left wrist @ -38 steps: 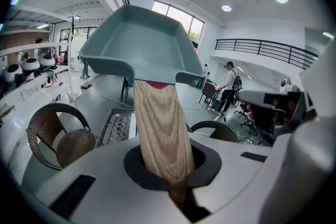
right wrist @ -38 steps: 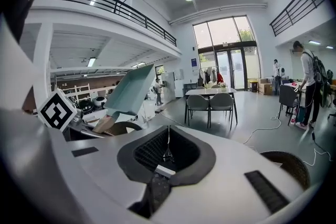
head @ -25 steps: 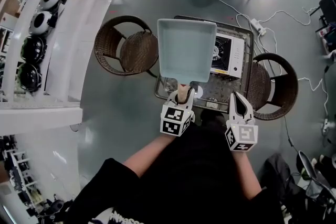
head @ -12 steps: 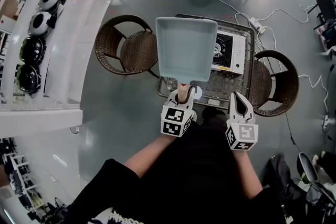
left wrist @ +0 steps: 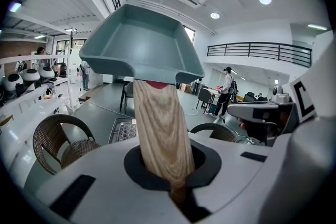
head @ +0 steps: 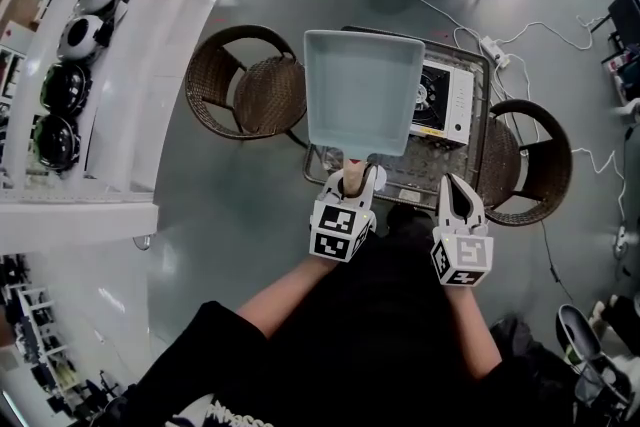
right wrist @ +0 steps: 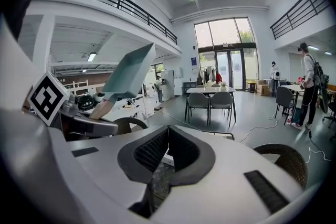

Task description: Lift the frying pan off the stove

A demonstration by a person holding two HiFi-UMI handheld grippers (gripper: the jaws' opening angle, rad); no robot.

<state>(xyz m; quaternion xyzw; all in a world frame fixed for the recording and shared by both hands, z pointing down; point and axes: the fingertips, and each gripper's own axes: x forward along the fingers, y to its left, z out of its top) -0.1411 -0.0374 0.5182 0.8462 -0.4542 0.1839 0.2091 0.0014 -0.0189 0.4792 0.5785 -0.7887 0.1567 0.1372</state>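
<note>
A square teal frying pan (head: 362,90) with a wooden handle (head: 354,177) hangs in the air above the small table. My left gripper (head: 355,181) is shut on that handle. In the left gripper view the handle (left wrist: 157,128) runs up from between the jaws to the pan (left wrist: 139,42), which tilts upward. The white single-burner stove (head: 445,100) sits on the table, partly hidden under the pan's right edge. My right gripper (head: 456,187) is at the table's near edge, shut with nothing in it. The right gripper view shows the pan (right wrist: 128,73) up at the left.
The metal mesh table (head: 405,177) has a wicker chair on its left (head: 245,85) and another on its right (head: 530,160). A power strip and cables (head: 492,50) lie on the floor behind. A white counter with helmets (head: 80,35) runs along the left.
The pan stays held up in the same place over the table. Neither gripper has visibly shifted; only the head view has drifted slightly.
</note>
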